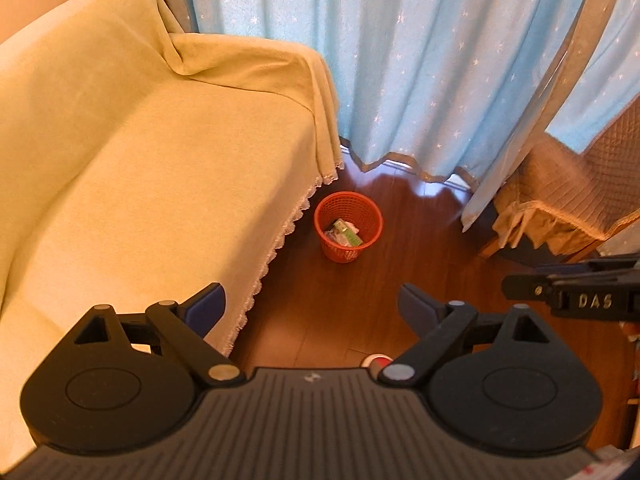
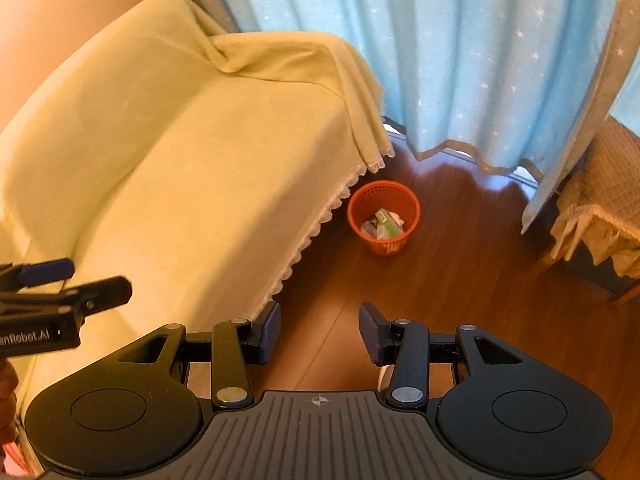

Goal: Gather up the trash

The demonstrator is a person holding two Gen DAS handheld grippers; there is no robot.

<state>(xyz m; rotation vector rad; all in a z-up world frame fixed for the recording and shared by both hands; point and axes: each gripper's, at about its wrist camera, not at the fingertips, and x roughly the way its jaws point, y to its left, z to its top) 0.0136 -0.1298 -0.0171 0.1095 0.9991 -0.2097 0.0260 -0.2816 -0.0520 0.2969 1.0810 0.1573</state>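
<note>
An orange mesh waste basket (image 1: 348, 227) stands on the wooden floor beside the sofa's corner, also seen in the right wrist view as the basket (image 2: 384, 217). Inside it lie a green carton (image 1: 347, 232) and crumpled white wrappers (image 2: 370, 229). My left gripper (image 1: 312, 304) is open and empty, held high above the floor, well short of the basket. My right gripper (image 2: 320, 330) is also open with nothing between its blue pads. Each gripper shows at the edge of the other's view: the right gripper (image 1: 568, 292) and the left gripper (image 2: 60, 292).
A sofa (image 1: 140, 168) under a yellow lace-edged cover fills the left. Light blue star-print curtains (image 1: 440, 60) hang behind the basket. A piece of furniture under a tan quilted cover (image 1: 568, 204) stands at the right. A small red and white object (image 1: 376, 360) peeks out by the left gripper's body.
</note>
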